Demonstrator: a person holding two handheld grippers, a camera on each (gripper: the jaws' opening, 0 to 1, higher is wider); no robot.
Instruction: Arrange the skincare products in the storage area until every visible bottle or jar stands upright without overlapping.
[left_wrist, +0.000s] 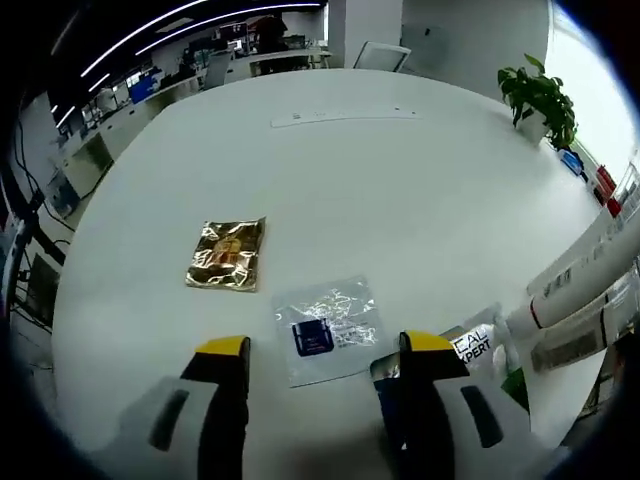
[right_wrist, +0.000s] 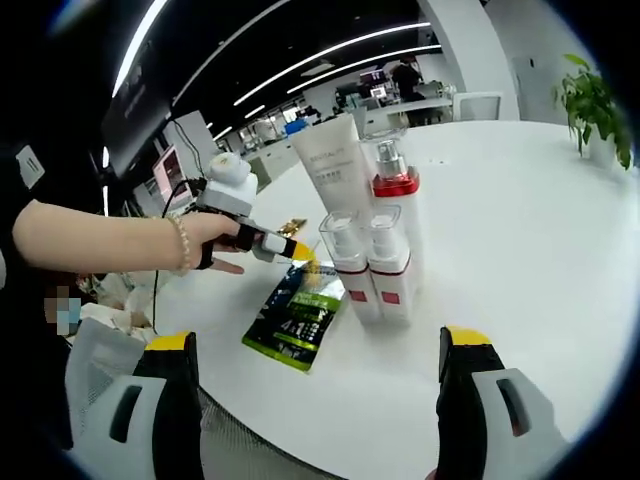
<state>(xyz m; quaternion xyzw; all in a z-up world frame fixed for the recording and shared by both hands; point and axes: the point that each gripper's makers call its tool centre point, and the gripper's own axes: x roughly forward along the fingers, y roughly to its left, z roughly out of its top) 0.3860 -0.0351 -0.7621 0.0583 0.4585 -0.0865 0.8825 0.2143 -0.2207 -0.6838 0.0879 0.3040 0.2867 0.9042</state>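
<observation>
Right gripper view shows your jaws wide and empty before the upright pump bottles (right_wrist: 378, 262) mid-table; they look rigid, slick and top-heavy, so grip low on the body.

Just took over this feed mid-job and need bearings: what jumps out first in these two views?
In the right gripper view, a tight upright cluster dominates the white table: a tall white tube, a red-collared pump bottle and two small clear-capped bottles, with a green sachet lying flat before them. In the left gripper view, a gold foil sachet and a clear packet with a blue label lie flat.
</observation>
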